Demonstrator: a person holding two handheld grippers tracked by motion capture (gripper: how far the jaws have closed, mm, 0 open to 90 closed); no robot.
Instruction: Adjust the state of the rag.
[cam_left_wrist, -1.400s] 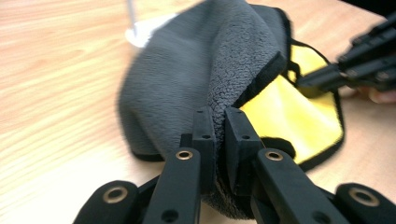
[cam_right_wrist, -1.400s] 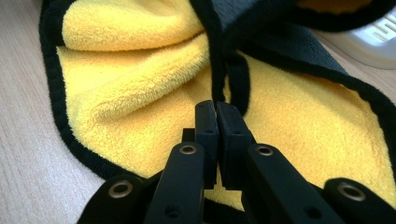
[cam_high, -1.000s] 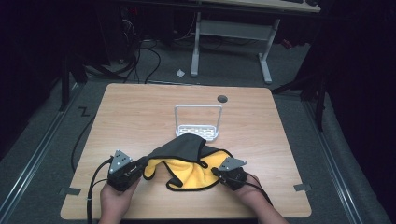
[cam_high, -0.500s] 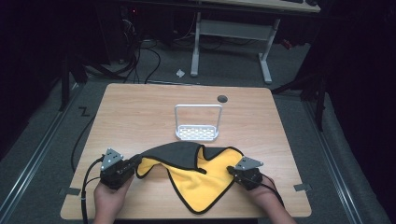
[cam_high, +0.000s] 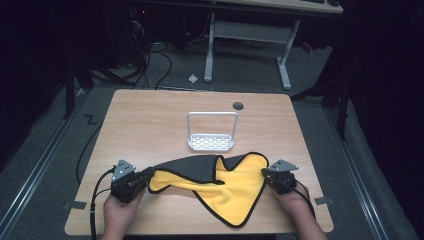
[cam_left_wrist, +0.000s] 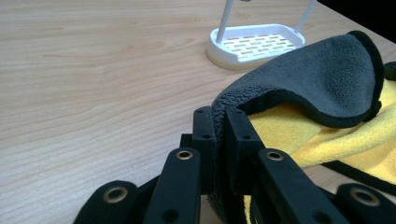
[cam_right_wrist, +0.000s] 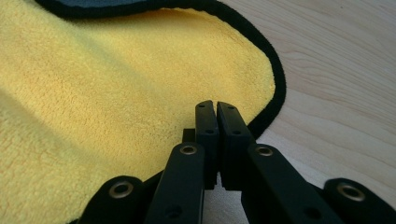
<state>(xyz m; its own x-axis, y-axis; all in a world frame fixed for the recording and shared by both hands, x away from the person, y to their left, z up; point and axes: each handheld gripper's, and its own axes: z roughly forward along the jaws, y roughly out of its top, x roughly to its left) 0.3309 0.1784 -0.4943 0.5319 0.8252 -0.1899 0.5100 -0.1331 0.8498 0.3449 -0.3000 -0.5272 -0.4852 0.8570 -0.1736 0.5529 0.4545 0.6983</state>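
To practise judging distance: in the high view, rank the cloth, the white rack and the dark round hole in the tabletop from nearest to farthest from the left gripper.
From the left gripper:
1. Cloth: clamped in its jaws, spread toward the right gripper.
2. White rack: mid-table, just beyond the cloth.
3. Dark round hole: near the table's far edge.

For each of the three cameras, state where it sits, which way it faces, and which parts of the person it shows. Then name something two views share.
High view: above the table's near side, facing forward and down; forearms, left gripper, right gripper.
Left gripper view: on that gripper, along jaws clamping the cloth.
Right gripper view: along shut jaws at the cloth's yellow edge.
Shared: the white rack, high and left views.
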